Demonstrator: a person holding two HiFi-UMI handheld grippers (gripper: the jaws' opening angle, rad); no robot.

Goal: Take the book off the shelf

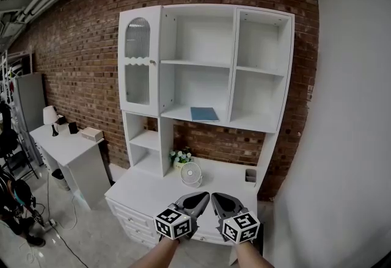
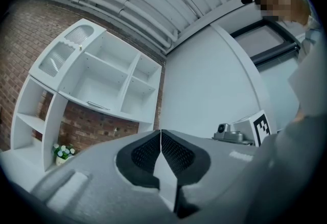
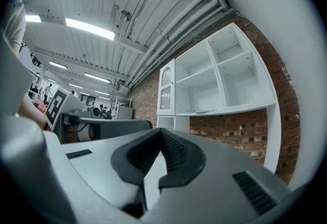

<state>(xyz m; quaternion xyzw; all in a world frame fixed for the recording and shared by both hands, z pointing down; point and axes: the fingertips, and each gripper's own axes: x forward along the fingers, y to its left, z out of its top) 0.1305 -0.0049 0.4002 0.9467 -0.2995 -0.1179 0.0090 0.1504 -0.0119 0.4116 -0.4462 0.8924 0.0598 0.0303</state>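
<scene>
A thin blue book [image 1: 204, 114] lies flat on the middle shelf of the white shelving unit [image 1: 263, 71] against the brick wall. It shows edge-on as a thin book [image 2: 97, 105] in the left gripper view and as a thin book [image 3: 204, 111] in the right gripper view. My left gripper [image 1: 204, 195] and right gripper [image 1: 215, 197] hang low and side by side, well below and in front of the book. Both are shut and hold nothing. In their own views the left gripper [image 2: 161, 131] and right gripper [image 3: 161, 131] have their jaws pressed together.
On the unit's desk surface [image 1: 146, 190] stand a small white fan [image 1: 191, 174], a pot of flowers [image 1: 179, 157] and a small holder [image 1: 250, 176]. A glass-fronted door [image 1: 138, 65] closes the upper left compartment. A white side table [image 1: 67, 144] with a lamp stands at left.
</scene>
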